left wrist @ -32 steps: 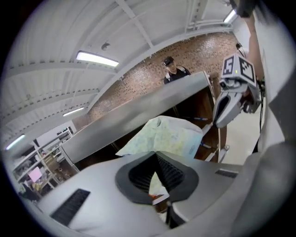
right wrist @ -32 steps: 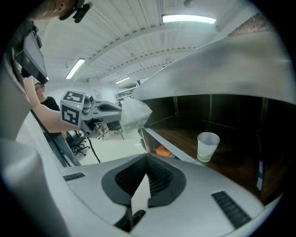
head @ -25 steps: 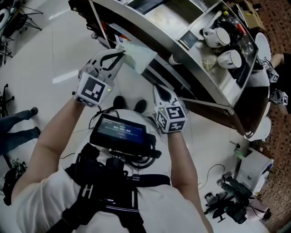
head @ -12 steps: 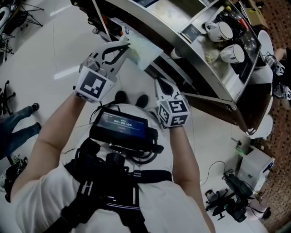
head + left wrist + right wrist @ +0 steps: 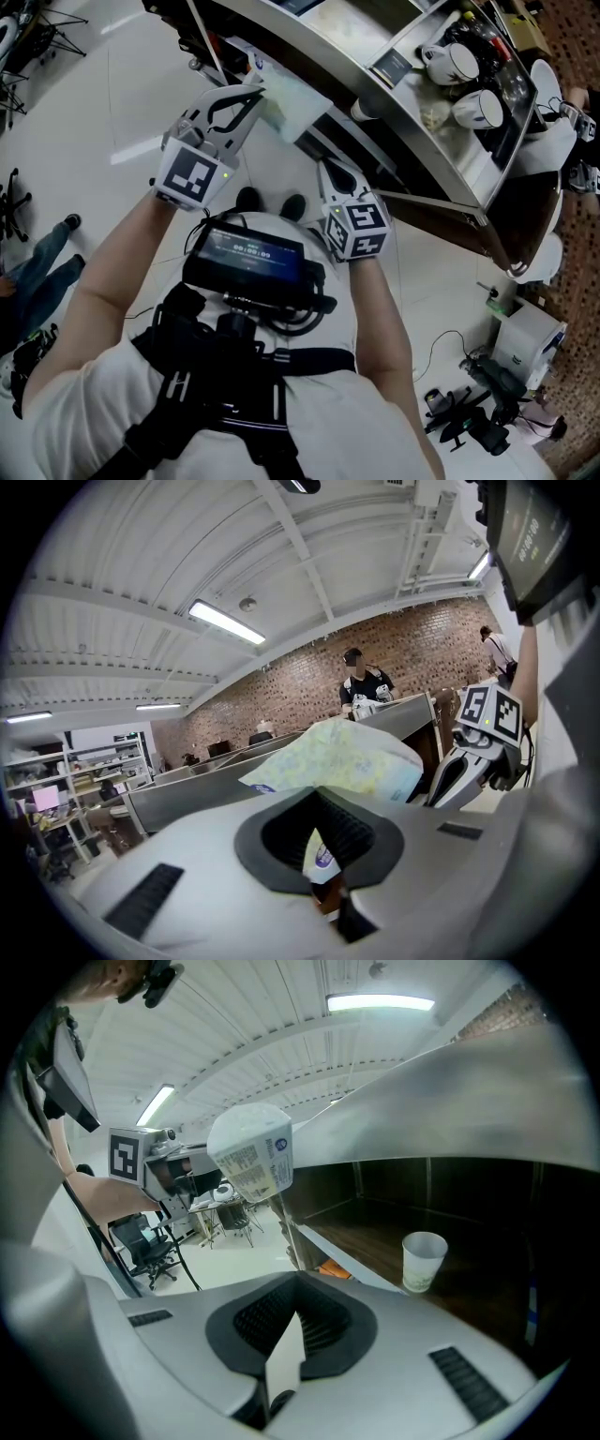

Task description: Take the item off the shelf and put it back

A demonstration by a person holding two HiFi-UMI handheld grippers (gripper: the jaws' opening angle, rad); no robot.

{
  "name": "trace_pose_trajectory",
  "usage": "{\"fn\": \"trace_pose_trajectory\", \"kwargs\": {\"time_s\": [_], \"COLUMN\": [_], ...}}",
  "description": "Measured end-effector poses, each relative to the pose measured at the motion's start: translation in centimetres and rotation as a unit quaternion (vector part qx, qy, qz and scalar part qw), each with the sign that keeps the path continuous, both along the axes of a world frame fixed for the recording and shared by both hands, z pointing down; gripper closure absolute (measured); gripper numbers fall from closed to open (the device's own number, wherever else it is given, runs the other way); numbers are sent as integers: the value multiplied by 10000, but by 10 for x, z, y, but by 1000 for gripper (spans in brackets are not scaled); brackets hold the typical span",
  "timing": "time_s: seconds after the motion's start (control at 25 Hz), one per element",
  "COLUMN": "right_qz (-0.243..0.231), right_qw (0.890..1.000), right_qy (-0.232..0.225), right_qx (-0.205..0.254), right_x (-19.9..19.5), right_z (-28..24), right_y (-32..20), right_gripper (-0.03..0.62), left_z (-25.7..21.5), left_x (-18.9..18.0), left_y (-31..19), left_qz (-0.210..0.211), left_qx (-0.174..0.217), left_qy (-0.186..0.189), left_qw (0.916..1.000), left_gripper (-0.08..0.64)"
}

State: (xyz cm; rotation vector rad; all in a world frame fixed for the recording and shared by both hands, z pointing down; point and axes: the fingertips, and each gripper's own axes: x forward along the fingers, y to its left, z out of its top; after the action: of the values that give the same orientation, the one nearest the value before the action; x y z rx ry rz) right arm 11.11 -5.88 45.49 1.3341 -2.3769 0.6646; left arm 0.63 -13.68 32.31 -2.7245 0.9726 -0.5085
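Both arms are out in front with elbows bent and forearms bare. The left arm (image 5: 112,272) reaches further forward. The left gripper (image 5: 255,94) is angled across toward the person's right, with its jaws clamped tight on the edge of a pale packet (image 5: 298,103) that sticks out past the tips. Its marker cube (image 5: 192,178) sits right over the hand.

The right arm (image 5: 380,309) is tucked in closer to the body. The right gripper (image 5: 326,171) is held a bit lower and points forward, jaws pressed together with nothing in them. Its marker cube (image 5: 358,232) faces up. The two grippers are near each other but not touching.
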Motion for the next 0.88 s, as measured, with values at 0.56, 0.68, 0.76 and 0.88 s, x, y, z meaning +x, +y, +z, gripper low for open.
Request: {"fn": "trace_pose_trajectory", "kwargs": {"time_s": [0.56,0.68,0.76,0.88], "right_qz": [0,33,65,124], "right_qw": [10000,10000,10000,9998], "right_qy": [6,4,8,29], "right_qx": [-31,-49,-72,-131], "right_x": [-5,-4,-3,1], "right_z": [3,4,5,8], "right_y": [-5,-5,-4,-2], "right_gripper": [584,584,584,584], "left_z": [34,61,83,110], "left_x": [-2,-5,-10,-8], "left_y": [-1,-6,-9,-12], "left_qz": [123,225,165,222], "left_qx": [24,-48,-135,-125], "left_qy": [-498,-784,-1041,-1431], "left_qw": [9987,9967,9943,9894], "left_gripper": [551,551,551,551]}}
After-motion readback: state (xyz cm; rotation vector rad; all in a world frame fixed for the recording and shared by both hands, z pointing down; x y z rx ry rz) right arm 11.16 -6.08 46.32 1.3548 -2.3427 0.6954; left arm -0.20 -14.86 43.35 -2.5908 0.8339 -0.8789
